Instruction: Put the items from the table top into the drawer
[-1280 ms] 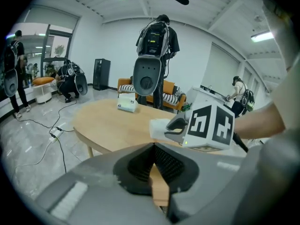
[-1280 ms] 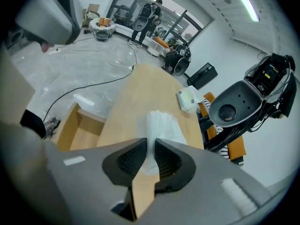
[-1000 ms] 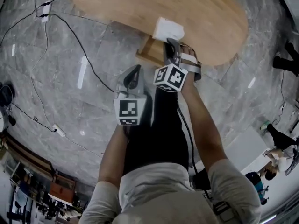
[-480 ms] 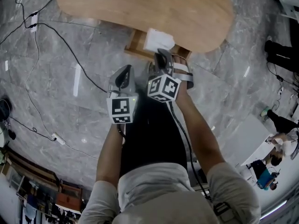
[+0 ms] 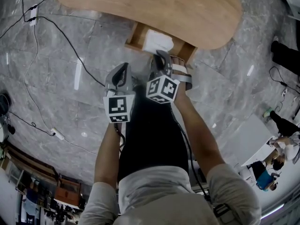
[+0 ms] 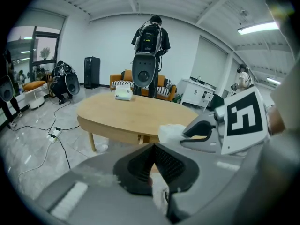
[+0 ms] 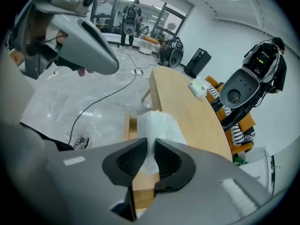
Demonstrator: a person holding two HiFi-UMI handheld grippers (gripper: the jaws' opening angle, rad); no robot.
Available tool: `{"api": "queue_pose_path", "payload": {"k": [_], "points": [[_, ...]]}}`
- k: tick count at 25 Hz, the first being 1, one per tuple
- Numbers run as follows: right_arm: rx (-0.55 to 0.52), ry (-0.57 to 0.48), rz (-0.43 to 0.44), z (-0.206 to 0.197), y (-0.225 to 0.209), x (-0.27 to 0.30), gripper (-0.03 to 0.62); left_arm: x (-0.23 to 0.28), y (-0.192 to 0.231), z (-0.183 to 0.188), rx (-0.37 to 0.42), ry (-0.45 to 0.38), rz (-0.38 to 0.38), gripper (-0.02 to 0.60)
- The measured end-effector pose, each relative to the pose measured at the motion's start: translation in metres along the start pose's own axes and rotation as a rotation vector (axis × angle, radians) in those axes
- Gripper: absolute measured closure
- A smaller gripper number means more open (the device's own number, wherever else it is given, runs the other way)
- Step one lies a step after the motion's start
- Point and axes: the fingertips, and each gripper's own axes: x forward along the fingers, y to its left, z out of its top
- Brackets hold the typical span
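Your right gripper (image 7: 146, 159) pinches the white bundle (image 7: 158, 125) by its near edge, just over the open drawer (image 5: 135, 35). It looks soft and light, so hold it gently. Your left gripper (image 6: 152, 158) is closed on nothing.

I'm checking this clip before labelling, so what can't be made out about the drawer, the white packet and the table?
Inside of the drawer: in head view the white packet covers it; in right gripper view the right gripper blocks it.
Print on the white packet: none legible, any view.
Small box on the table: too small in left gripper view; head view's top edge cuts off that side.
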Motion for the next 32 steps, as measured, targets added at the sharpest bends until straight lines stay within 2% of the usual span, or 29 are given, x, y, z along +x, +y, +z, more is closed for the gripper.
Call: {"api": "queue_pose_path", "payload": {"k": [12,19,27,32], "points": [[0.004,0.026,0.031,-0.009,0.034,0.056,0.531,0.007,0.017,-0.052,-0.053,0.033,0.041,0.565],[0.012,0.051,0.024,-0.02,0.035,0.077,0.531,0.027,0.018,-0.053,-0.081,0.028,0.011,0.565],[0.026,0.051,0.018,-0.017,0.027,0.106,0.531,0.066,0.031,-0.051,-0.044,0.032,-0.027,0.565],[0.02,0.052,0.028,-0.017,0.024,0.122,0.531,0.103,0.04,-0.058,-0.002,0.077,-0.047,0.564]]}}
